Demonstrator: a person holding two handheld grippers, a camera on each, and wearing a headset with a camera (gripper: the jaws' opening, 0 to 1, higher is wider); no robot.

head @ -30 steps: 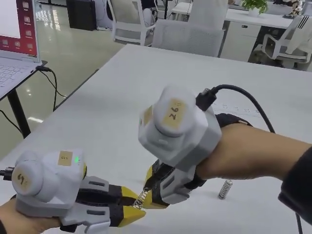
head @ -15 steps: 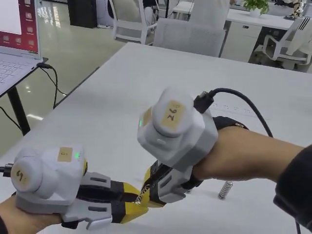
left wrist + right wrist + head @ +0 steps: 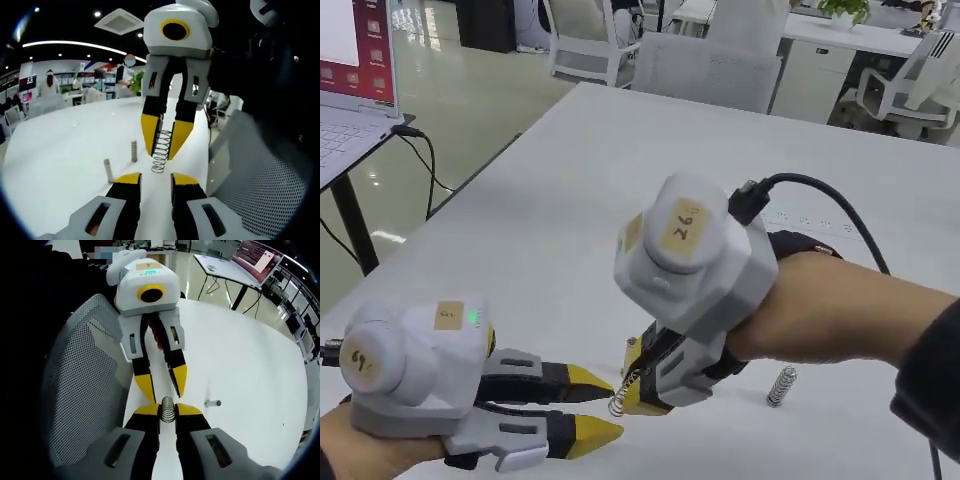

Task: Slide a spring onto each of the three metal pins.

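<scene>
Hold the right gripper (image 3: 638, 388) clamped on the spring (image 3: 168, 410), just ahead of the parted, empty jaws of the left gripper (image 3: 610, 408). Best to fetch the bare pin (image 3: 108, 170) from the table (image 3: 580, 200), then align coil and pin.

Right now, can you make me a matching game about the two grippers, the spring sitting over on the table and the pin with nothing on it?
Things: 1 left gripper; 2 right gripper; 3 far spring; 4 bare pin.
States: a shut on the held spring; b standing on the table, coils showing, away from both grippers; c jaws apart, holding nothing; d on the table, nothing slid over it.
Pairs: 1-c, 2-a, 3-b, 4-d.
</scene>
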